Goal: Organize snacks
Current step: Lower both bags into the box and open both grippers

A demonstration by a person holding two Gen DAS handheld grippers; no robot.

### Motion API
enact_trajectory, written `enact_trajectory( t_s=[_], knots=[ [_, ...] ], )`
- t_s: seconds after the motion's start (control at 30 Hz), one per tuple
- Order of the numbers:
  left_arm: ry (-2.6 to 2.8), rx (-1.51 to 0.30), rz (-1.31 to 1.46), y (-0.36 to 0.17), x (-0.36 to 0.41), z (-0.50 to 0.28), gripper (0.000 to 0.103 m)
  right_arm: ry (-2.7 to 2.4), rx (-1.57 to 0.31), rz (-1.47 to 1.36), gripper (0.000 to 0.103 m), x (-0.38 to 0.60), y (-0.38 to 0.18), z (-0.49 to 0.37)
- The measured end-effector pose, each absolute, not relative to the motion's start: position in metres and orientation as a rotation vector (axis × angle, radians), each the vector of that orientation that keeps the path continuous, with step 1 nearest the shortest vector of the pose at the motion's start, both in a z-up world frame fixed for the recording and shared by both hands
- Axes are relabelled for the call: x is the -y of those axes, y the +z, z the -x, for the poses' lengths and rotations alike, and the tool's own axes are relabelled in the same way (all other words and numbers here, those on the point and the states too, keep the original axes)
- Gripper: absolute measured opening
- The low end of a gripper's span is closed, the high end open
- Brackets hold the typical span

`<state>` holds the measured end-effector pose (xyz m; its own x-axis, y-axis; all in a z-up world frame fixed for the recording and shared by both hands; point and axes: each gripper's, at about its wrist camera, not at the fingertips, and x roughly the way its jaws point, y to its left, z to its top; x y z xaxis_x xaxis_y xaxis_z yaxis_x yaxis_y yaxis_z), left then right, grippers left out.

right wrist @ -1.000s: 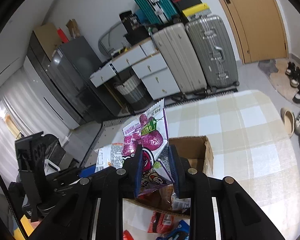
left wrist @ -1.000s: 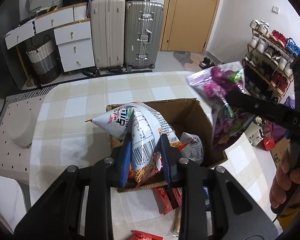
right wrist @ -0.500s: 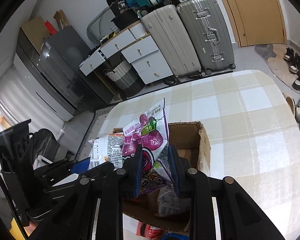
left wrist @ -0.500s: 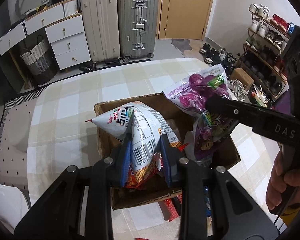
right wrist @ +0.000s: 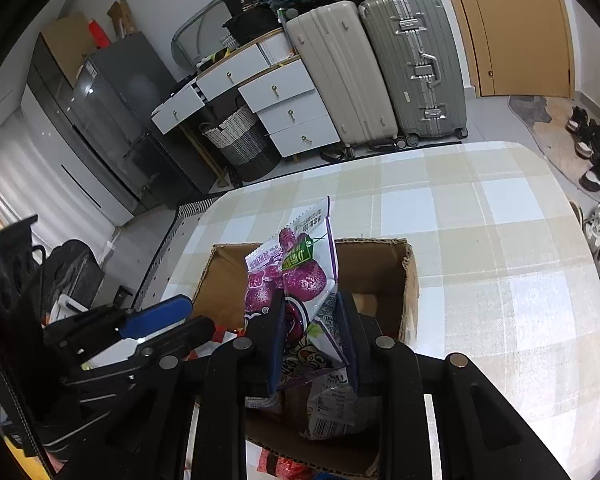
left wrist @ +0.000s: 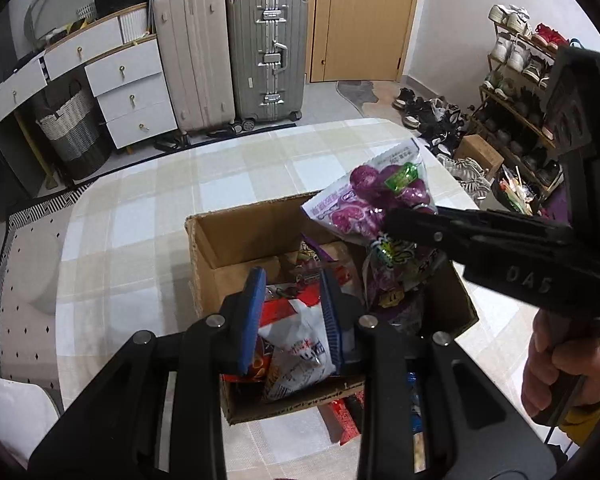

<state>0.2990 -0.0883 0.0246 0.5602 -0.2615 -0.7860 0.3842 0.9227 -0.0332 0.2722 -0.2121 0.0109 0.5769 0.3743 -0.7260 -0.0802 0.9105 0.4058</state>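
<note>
Checked tablecloth frames the brown cardboard box (left wrist: 236, 240) at centre, where our left gripper (left wrist: 292, 320) clamps a white-and-red snack bag (left wrist: 296, 344) inside, our right gripper (right wrist: 312, 332) pinches a purple snack bag (right wrist: 296, 272) above it, and stray packets (left wrist: 346, 420) wait below.

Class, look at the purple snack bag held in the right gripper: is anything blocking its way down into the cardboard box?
Nothing visible blocks it. The purple snack bag, clamped in the right gripper, hangs over the open cardboard box, whose far half looks bare.
</note>
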Motion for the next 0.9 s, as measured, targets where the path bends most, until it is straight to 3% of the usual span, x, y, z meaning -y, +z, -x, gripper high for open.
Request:
enact_trajectory(
  t_s=[0.6,0.9],
  knots=[
    [-0.332,-0.904,-0.110,0.030,0.063,-0.280,0.025,0.238,-0.980,-0.237,0.025,0.194,0.009,-0.261],
    [-0.350,-0.883,-0.097,0.036,0.051,-0.246,0.025,0.224,-0.910,-0.215,0.028,0.198,0.039,-0.239]
  ],
)
